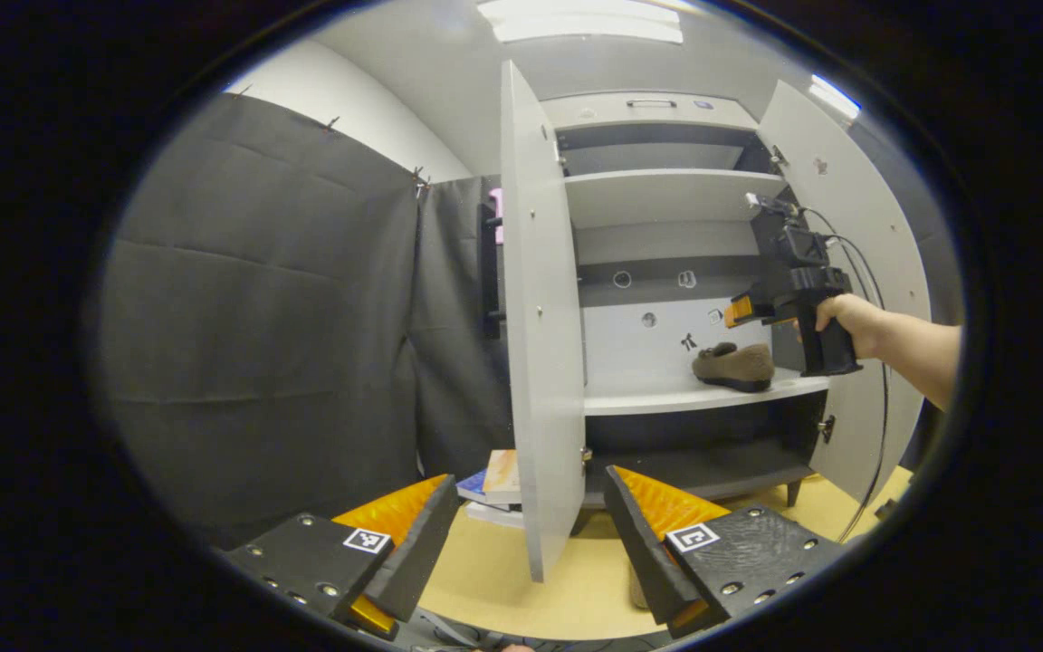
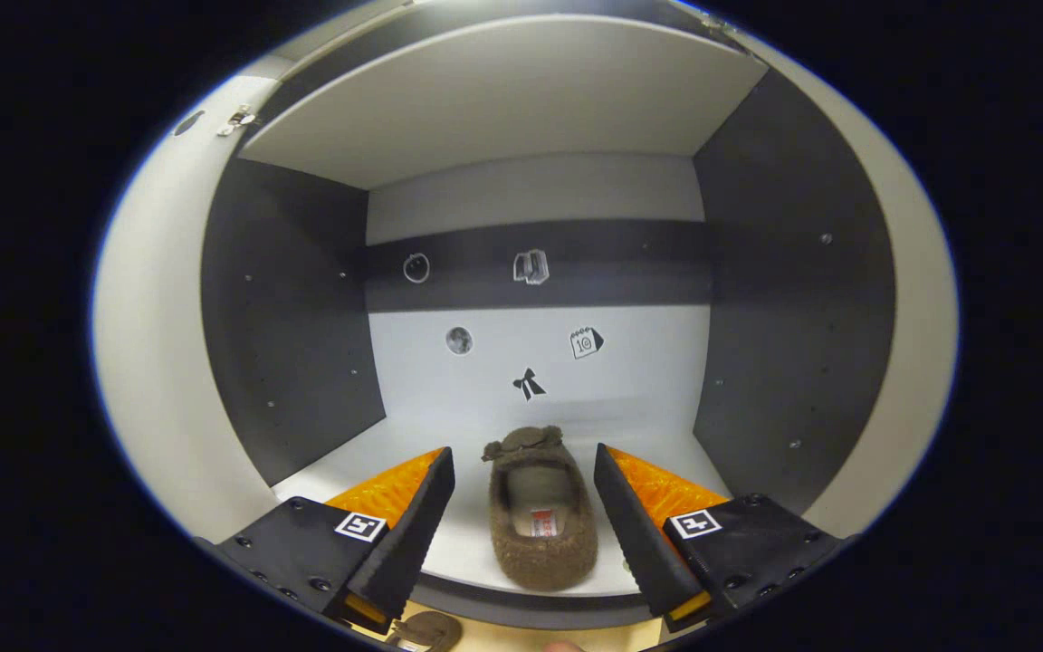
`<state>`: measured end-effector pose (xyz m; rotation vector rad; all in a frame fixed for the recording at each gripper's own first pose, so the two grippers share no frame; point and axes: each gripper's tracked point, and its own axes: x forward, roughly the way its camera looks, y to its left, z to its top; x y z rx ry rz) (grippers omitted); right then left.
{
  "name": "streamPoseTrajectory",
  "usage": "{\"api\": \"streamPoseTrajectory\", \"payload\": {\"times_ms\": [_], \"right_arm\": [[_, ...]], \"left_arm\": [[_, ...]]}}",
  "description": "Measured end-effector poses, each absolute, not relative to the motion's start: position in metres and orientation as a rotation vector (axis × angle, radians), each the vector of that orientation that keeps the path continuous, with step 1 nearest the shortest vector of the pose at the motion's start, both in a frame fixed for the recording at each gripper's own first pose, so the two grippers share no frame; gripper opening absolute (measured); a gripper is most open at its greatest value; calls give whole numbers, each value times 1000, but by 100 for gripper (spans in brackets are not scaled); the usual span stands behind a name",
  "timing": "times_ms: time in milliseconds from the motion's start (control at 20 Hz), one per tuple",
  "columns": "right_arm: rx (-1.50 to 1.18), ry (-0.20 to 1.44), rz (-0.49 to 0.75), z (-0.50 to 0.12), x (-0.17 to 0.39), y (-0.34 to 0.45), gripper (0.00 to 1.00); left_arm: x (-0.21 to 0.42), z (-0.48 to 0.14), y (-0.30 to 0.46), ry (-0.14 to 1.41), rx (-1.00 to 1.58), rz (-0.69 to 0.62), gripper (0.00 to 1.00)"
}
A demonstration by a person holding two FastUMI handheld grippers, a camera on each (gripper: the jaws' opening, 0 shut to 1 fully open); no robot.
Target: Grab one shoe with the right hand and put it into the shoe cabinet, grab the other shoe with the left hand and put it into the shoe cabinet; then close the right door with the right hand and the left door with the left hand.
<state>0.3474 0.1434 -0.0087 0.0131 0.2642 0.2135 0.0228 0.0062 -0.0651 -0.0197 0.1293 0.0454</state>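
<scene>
A brown fuzzy shoe [image 2: 540, 516] lies on the white middle shelf [image 2: 368, 462] of the shoe cabinet, toe toward the back wall. My right gripper [image 2: 521, 457] is open, one finger on each side of the shoe's heel end, neither pressing on it. A second brown shoe [image 2: 426, 629] lies on the floor below the shelf's front edge. From farther off, the shelved shoe [image 1: 734, 365] rests on the shelf [image 1: 648, 394], with the hand-held right gripper [image 1: 741, 310] just above it. My left gripper [image 1: 526, 507] is open and holds nothing, low over the floor before the left door [image 1: 540, 317].
Both cabinet doors stand wide open; the right door [image 1: 856, 254] is behind the person's forearm [image 1: 911, 344]. A stack of books [image 1: 494, 484] lies on the wooden floor [image 1: 521, 580] left of the cabinet. Black cloth walls close off the left side. More shelves [image 1: 666, 195] sit above.
</scene>
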Motion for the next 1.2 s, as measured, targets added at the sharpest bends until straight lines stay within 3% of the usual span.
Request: {"api": "streamPoseTrajectory", "payload": {"times_ms": [100, 150, 200, 400, 500, 550, 650, 800, 850, 950, 1200], "right_arm": [[-3, 222, 220, 4, 322, 139, 98], [-14, 203, 221, 9, 309, 135, 93], [-31, 184, 221, 15, 296, 131, 98], [-85, 110, 215, 38, 243, 111, 100], [-116, 89, 205, 43, 215, 99, 97], [-124, 78, 194, 45, 201, 92, 97], [-124, 59, 190, 48, 173, 86, 98], [-122, 46, 185, 47, 135, 73, 97], [-124, 42, 175, 47, 124, 67, 98], [-127, 21, 159, 50, 108, 58, 98], [-122, -18, 135, 56, 69, 39, 98]], "left_arm": [[24, -68, -3, 134, -25, 10, 97], [25, -71, -8, 139, -24, -9, 94], [27, -73, -12, 144, -22, -25, 94], [30, -91, -35, 178, -28, -104, 100], [34, -102, -44, 201, -20, -135, 94], [35, -106, -47, 206, -19, -146, 100], [37, -119, -58, 225, -19, -178, 89], [41, -145, -74, 275, -4, -225, 100], [42, -155, -78, 293, -7, -239, 94], [45, -175, -87, 331, -16, -259, 99], [57, -228, -110, 433, -9, -310, 94]]}}
